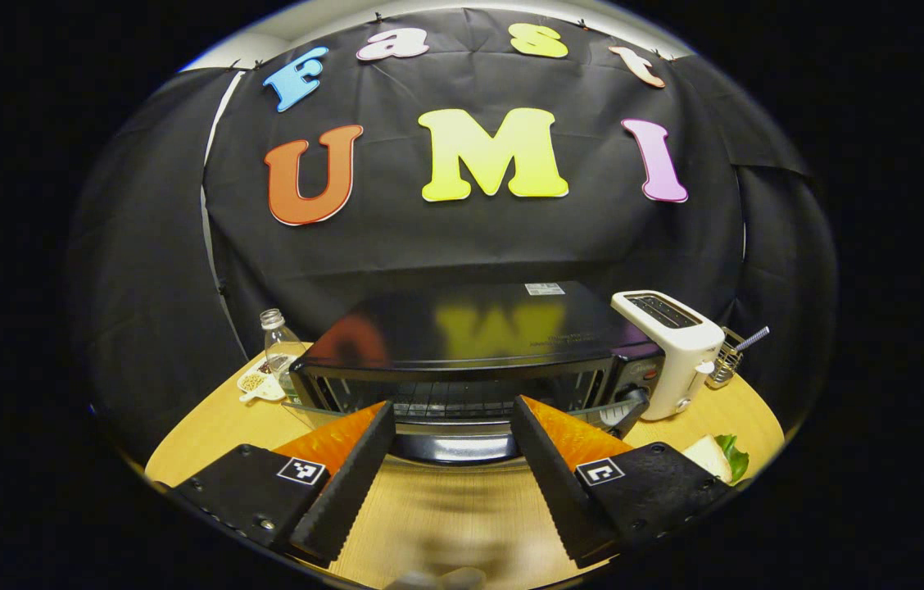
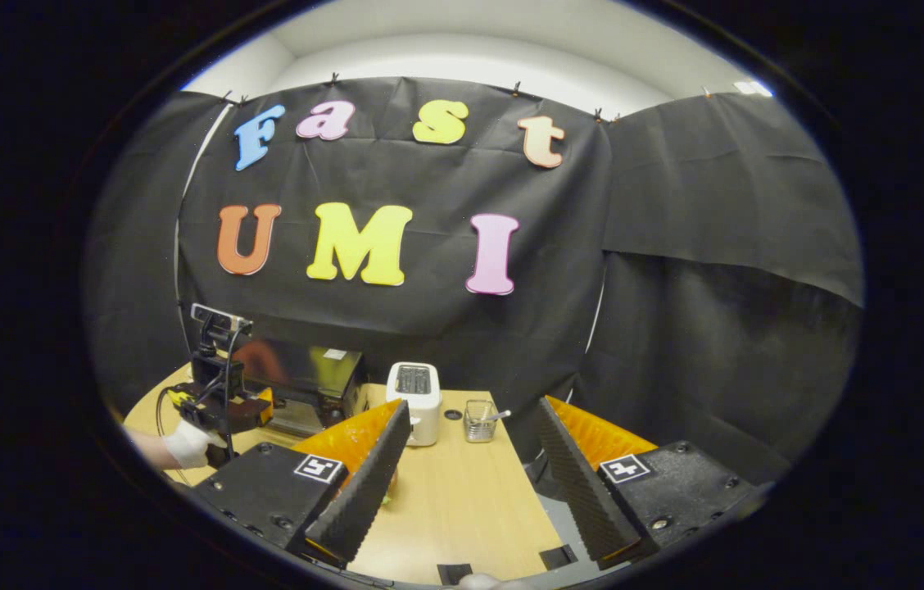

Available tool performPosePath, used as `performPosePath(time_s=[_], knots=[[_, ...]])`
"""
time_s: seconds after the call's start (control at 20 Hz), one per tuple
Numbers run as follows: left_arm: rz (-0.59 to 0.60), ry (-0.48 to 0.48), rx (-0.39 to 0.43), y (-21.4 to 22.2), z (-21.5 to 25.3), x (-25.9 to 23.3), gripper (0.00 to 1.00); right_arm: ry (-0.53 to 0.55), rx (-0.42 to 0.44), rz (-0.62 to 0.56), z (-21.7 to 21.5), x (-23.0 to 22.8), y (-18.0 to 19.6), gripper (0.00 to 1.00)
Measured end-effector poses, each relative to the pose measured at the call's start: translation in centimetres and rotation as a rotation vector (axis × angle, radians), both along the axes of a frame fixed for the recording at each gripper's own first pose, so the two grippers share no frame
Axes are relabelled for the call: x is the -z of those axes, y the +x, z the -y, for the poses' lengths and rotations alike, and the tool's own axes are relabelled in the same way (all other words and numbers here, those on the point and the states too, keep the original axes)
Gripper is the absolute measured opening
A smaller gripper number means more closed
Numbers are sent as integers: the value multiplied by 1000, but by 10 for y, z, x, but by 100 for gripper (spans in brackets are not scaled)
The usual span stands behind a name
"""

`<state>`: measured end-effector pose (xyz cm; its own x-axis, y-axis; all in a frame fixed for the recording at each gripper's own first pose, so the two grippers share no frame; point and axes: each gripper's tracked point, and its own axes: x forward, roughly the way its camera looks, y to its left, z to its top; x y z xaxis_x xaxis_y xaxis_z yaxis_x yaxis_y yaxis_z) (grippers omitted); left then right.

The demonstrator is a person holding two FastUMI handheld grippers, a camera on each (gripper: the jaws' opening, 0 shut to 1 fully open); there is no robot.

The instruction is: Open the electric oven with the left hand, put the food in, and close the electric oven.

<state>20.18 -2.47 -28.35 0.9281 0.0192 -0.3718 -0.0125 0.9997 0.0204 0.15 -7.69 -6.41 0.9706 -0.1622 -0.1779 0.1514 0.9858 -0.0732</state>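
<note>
Left gripper view puts my left gripper [image 1: 452,459], fingers spread, before the oven [image 1: 462,360] at lower centre; I should square onto its door handle [image 1: 454,447] before pulling.

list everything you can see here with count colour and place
electric oven: 1, black, centre of table, door looks pulled down
toaster: 1, white, right of oven
wire holder: 1, metal, behind toaster, utensil inside
bottle: 1, clear, left of oven
small dish: 1, white, by bottle
food: 1, pale bread with green leaf, table's right edge
table: 1, light wood
left gripper: 1, open, facing oven door
right gripper: 1, open, over table
gloved hand: 1, white, holding left gripper
</note>
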Motion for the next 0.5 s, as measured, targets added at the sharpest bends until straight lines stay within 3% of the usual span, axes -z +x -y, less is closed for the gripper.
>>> performPosePath(time_s=[0.2,0.25,0.5], knots=[[-26,-9,17,-34,3,17,96,10,-24,0,-5,5,2,99],[-40,-11,20,-41,4,21,96,7,-34,-6,-8,7,4,92],[-138,-21,40,-82,7,57,96,34,-85,-33,-20,18,11,92]])
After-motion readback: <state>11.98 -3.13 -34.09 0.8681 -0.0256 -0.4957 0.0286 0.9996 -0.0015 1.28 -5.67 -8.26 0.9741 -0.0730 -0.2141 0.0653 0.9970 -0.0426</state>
